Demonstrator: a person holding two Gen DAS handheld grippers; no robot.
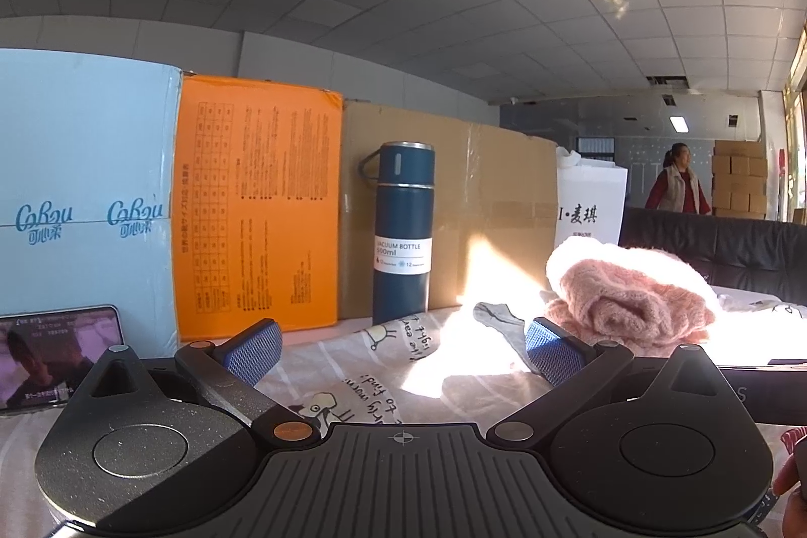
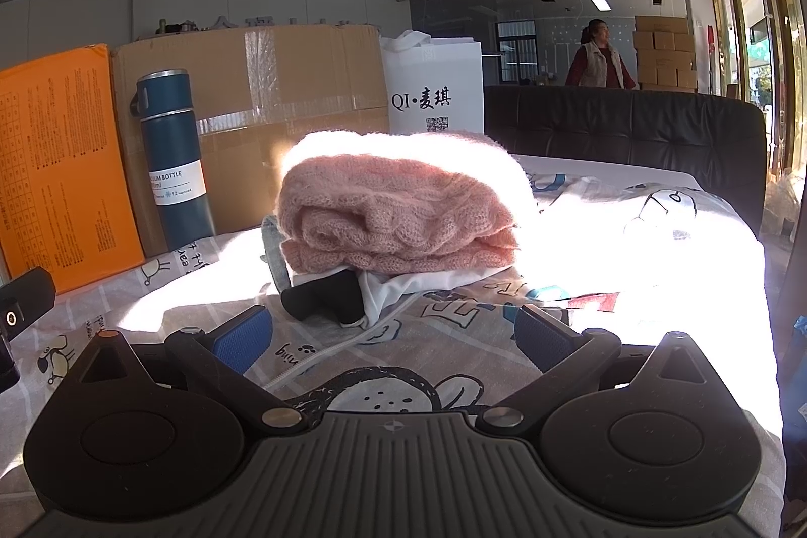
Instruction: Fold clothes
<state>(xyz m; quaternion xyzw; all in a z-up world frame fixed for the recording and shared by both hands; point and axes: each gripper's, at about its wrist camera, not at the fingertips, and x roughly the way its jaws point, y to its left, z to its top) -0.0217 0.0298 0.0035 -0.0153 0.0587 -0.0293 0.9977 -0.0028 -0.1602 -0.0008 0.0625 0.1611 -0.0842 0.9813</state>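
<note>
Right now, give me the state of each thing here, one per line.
Left hand-held gripper: open, empty.
Right hand-held gripper: open, empty.
Pink sweater: folded, atop a pile.
Vacuum bottle: upright, capped.
Phone: screen on.
Grey sock: lying loose.

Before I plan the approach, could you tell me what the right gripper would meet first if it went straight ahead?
Probably the folded pink sweater pile; the open right gripper points at it, the black garment nearest. Depth is uncertain.

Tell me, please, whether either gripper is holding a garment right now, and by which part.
Nothing is held. The left gripper and the right gripper are both open with only the printed sheet between their fingers; the folded pink sweater lies untouched ahead.
</note>
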